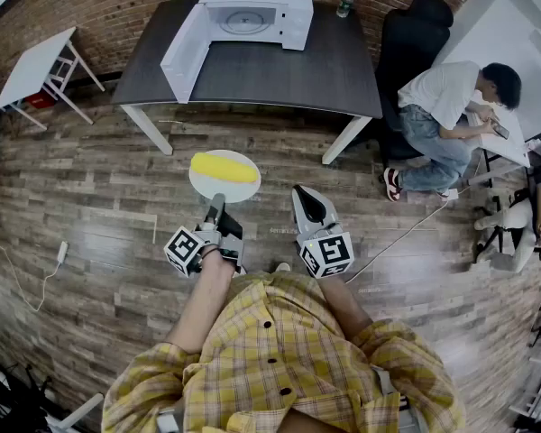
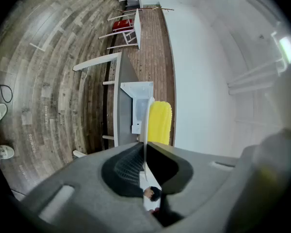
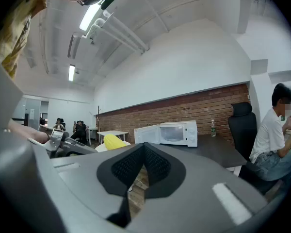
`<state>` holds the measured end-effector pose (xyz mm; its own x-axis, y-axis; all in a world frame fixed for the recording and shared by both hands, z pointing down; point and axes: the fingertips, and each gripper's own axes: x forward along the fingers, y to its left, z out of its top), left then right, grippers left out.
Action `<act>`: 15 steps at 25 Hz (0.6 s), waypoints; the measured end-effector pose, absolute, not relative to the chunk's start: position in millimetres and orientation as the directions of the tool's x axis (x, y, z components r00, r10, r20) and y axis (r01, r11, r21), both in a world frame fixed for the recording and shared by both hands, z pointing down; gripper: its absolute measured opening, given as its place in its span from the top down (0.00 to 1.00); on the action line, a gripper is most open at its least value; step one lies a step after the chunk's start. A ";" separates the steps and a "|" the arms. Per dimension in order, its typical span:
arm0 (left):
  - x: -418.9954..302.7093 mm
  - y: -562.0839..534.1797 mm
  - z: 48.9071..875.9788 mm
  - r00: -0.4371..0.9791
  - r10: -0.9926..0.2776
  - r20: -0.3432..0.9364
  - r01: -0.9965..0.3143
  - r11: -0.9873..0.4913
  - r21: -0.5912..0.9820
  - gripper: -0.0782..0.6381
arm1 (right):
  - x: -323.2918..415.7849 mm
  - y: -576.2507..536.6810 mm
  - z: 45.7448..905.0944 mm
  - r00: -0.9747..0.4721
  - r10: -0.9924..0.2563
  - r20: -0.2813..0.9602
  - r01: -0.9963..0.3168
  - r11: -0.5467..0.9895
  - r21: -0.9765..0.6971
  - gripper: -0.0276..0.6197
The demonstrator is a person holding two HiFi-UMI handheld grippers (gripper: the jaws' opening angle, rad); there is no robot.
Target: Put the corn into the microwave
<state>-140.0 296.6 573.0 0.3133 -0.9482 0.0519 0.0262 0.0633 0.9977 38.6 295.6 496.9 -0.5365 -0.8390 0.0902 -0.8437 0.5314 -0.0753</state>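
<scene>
Nearest the person, the left gripper [image 1: 215,204] has its jaws clamped on the rim of a round white plate [image 1: 232,190], which it holds level over the wooden floor. A yellow cob of corn [image 1: 224,167] lies across the plate. Just beside it, the right gripper [image 1: 308,197] is closed on nothing, its jaw tips meeting.

Farther ahead stands a dark rectangular table on white legs [image 1: 279,72]. At its back edge is a white microwave oven [image 1: 257,14] with its door [image 1: 185,52] already swung wide open and its chamber bare.

By my reading the corn is picked up and the oven is ready. The corn is well apart from the oven, so what remains is carrying it across the floor and sliding it inside.
</scene>
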 end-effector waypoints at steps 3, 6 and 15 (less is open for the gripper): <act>-130.4 300.8 572.5 0.317 -0.946 0.066 0.008 0.072 0.997 0.87 | 45.6 299.6 501.2 -0.537 -0.838 0.094 -0.843 0.532 -0.079 0.95; -123.7 305.5 575.3 0.314 -0.946 0.080 0.003 0.085 0.996 0.87 | 55.1 300.4 505.3 -0.538 -0.838 0.086 -0.842 0.531 -0.098 0.96; -99.5 313.1 575.1 0.319 -0.945 0.069 0.009 0.075 0.997 0.87 | 79.9 300.4 514.1 -0.555 -0.826 0.095 -0.831 0.548 -0.095 0.96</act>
